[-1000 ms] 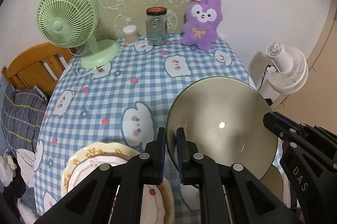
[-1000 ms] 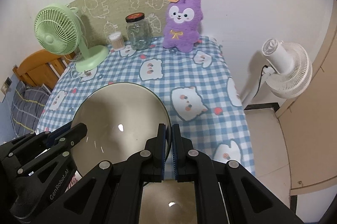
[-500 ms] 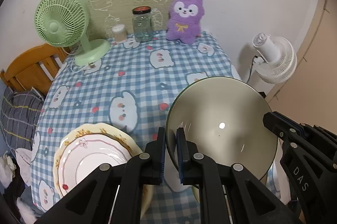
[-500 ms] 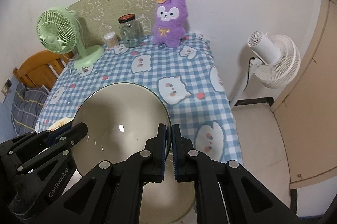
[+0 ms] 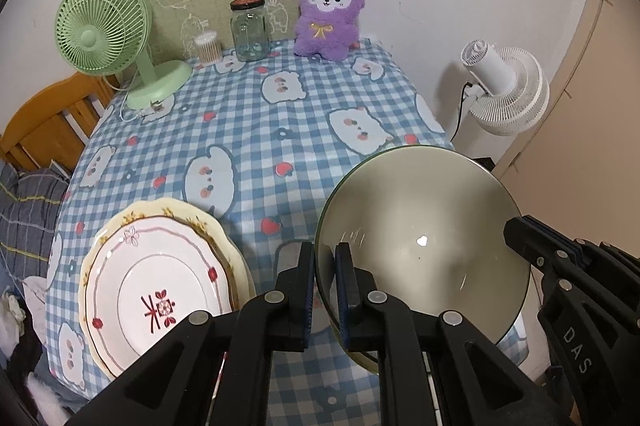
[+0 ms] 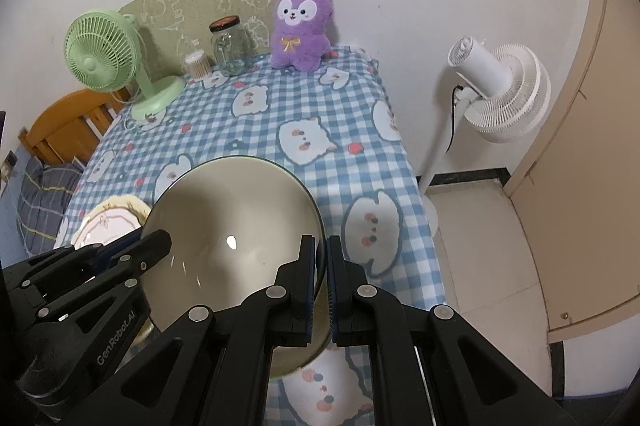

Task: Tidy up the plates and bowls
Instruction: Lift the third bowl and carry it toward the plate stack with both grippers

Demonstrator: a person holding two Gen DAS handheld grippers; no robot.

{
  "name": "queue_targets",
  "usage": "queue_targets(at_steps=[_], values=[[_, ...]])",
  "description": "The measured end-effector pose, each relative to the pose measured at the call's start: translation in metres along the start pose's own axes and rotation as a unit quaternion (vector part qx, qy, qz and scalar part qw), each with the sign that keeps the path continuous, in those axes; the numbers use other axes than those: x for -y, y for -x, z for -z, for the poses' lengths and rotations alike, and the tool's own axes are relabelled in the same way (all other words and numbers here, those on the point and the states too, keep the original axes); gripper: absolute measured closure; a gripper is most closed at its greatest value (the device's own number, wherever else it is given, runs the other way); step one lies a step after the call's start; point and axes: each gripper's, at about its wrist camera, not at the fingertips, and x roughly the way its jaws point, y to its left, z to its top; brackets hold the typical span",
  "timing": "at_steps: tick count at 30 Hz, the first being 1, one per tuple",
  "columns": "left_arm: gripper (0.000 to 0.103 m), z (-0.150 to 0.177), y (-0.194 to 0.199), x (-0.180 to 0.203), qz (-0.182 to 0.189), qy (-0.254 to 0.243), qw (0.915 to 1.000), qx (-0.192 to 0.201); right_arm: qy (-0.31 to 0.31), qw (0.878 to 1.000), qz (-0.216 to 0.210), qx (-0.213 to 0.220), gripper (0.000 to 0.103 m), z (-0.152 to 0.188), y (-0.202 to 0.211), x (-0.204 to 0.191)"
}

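Note:
A large grey-beige bowl [image 5: 420, 242] hangs over the near right part of the table, held by both grippers. My left gripper [image 5: 325, 266] is shut on its left rim, and my right gripper [image 6: 325, 262] is shut on its right rim. The same bowl [image 6: 232, 238] fills the lower left of the right wrist view, with the left gripper's black body [image 6: 80, 290] at its far side. A white plate with red marks [image 5: 160, 290] lies stacked on a yellow scalloped plate [image 5: 224, 238] at the table's near left.
The table wears a blue checked cloth [image 5: 256, 129]. At its back stand a green desk fan [image 5: 108, 33], a glass jar [image 5: 248, 29], a small cotton-swab pot [image 5: 208, 45] and a purple plush toy [image 5: 328, 17]. A white floor fan [image 6: 492, 85] stands right of the table; a wooden chair [image 5: 44, 121] at left.
Both grippers have drawn back toward the table's near edge with the bowl between them. The stacked plates have come fully into the left wrist view.

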Motion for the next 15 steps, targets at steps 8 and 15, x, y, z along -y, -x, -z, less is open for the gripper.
queue_targets(at_steps=[8,15], values=[[0.096,0.015,-0.003,0.009,-0.004,-0.011,0.9999,-0.005,-0.004,1.000,0.006,-0.003,0.095,0.015,-0.001,0.006],[0.096,0.026,-0.010,0.015,-0.008,-0.019,0.9997,-0.009,-0.011,1.000,-0.001,-0.014,0.095,0.026,-0.010,0.013]])
